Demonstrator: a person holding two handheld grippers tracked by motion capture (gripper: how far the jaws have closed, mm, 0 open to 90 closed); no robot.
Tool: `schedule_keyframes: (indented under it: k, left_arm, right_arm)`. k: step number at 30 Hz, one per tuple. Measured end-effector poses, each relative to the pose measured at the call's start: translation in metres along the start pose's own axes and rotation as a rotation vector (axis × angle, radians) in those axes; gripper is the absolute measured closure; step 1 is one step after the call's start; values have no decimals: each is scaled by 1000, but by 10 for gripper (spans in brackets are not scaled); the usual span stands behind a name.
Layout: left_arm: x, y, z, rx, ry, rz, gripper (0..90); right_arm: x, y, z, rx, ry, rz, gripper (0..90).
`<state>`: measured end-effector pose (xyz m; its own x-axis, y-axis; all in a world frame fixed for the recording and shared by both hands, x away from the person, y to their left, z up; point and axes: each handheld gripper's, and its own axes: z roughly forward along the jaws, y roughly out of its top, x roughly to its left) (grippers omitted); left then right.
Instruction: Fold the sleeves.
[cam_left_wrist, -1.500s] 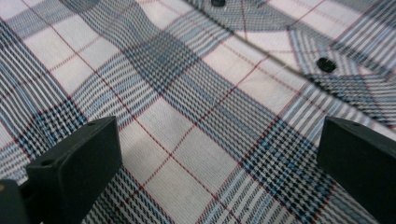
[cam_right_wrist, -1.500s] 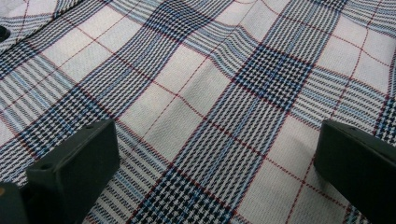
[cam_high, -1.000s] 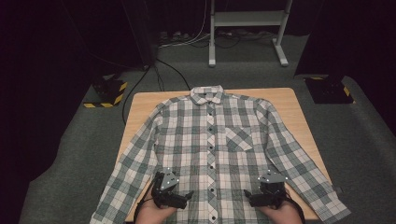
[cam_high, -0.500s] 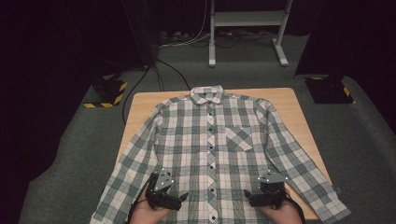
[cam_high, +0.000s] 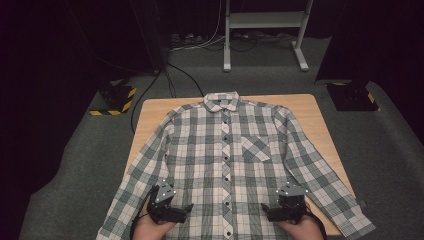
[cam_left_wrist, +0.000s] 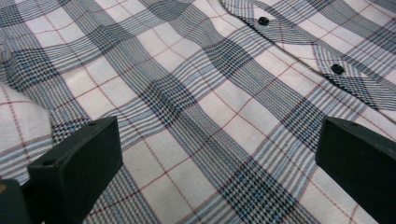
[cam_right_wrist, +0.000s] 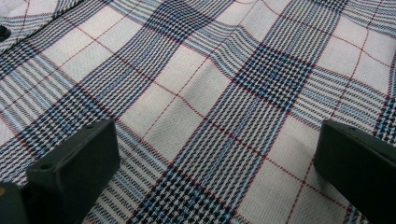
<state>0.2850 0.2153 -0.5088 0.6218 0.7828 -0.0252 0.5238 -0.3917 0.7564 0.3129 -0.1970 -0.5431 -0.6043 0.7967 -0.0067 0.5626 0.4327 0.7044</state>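
You're holding both tools over the shirt's (cam_high: 227, 160) hem end, nearest you. Left tool (cam_high: 172, 212) is sitting left of the button placket, jaws spread wide, nothing between them, cloth right underneath. Right tool (cam_high: 281, 214) is doing the same on the other side, jaws wide, empty.

One shirt, lying flat and buttoned, front up, spanning most of the tabletop (cam_high: 310, 107), collar (cam_high: 221, 100) at the far edge, both sleeves angling out toward the near corners. Two buttons (cam_left_wrist: 263, 20) are showing in the left gripper view.

Judging it light, soft and floppy, so it's going to sag and bunch. Pinching a fold at the hem or a side seam looks best, one tool per side.
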Motion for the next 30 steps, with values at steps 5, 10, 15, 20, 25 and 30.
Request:
schedule_keyframes:
  k: [5,10,15,20,25,30]
  left_arm:
    - [4,-3,-3,-6,13,-2,23]
    - [9,-5,-8,-18,12,-15,34]
    - [14,-9,-12,-34,23,-15,34]
    - [20,-12,-17,-50,40,-23,28]
    - [27,-19,-25,-67,54,-39,27]
    - [37,-26,-35,-83,81,-70,13]
  right_arm:
    - [0,0,0,0,0,0,0]
    - [0,0,0,0,0,0,0]
    - [0,0,0,0,0,0,0]
    - [0,0,0,0,0,0,0]
    - [0,0,0,0,1,-1,0]
    - [0,0,0,-1,1,-2,0]
